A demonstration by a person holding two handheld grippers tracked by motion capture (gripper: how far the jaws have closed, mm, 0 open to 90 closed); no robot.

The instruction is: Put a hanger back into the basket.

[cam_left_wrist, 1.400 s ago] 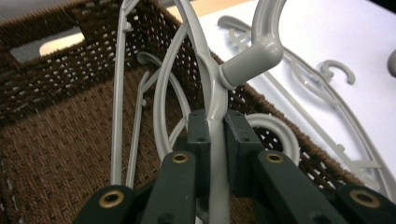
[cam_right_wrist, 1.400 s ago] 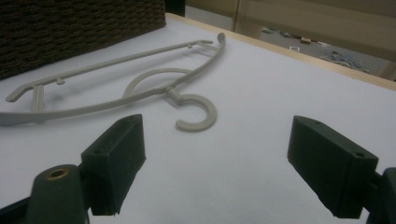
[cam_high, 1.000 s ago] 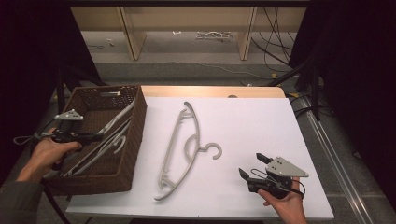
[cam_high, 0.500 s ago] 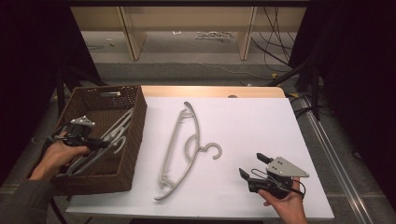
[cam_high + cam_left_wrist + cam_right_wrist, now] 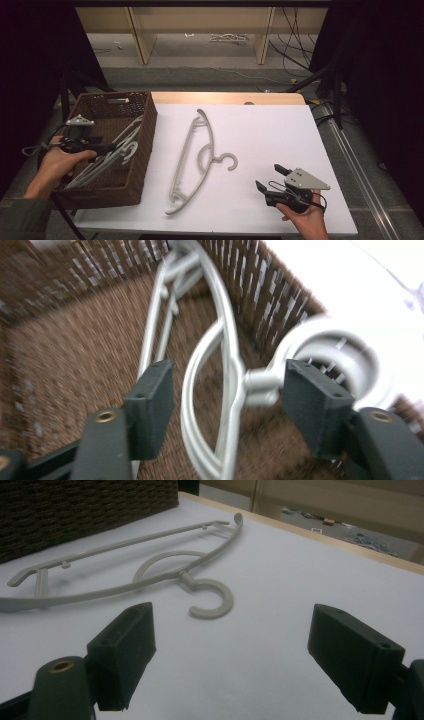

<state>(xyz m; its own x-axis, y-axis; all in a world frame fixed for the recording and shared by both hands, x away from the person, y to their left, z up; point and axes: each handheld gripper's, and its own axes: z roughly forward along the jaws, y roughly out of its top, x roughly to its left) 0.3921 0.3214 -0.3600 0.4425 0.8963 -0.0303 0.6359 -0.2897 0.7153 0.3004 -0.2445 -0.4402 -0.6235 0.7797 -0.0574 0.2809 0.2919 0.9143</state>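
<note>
One grey hanger (image 5: pixel 112 152) lies in the wicker basket (image 5: pixel 142 150), and the left gripper (image 5: pixel 227 390) has just spread open over it. One hanger on the table (image 5: pixel 192 162) is left. The right gripper (image 5: pixel 270 180) waits near it, spread wide.

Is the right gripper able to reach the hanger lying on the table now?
Probably yes: the right gripper is open, facing the hanger, with bare table between.

Pale grey hangers (image 5: pixel 197 157), a dark brown woven basket (image 5: pixel 142 150) (white table (image 5: pixel 280 130)).
</note>
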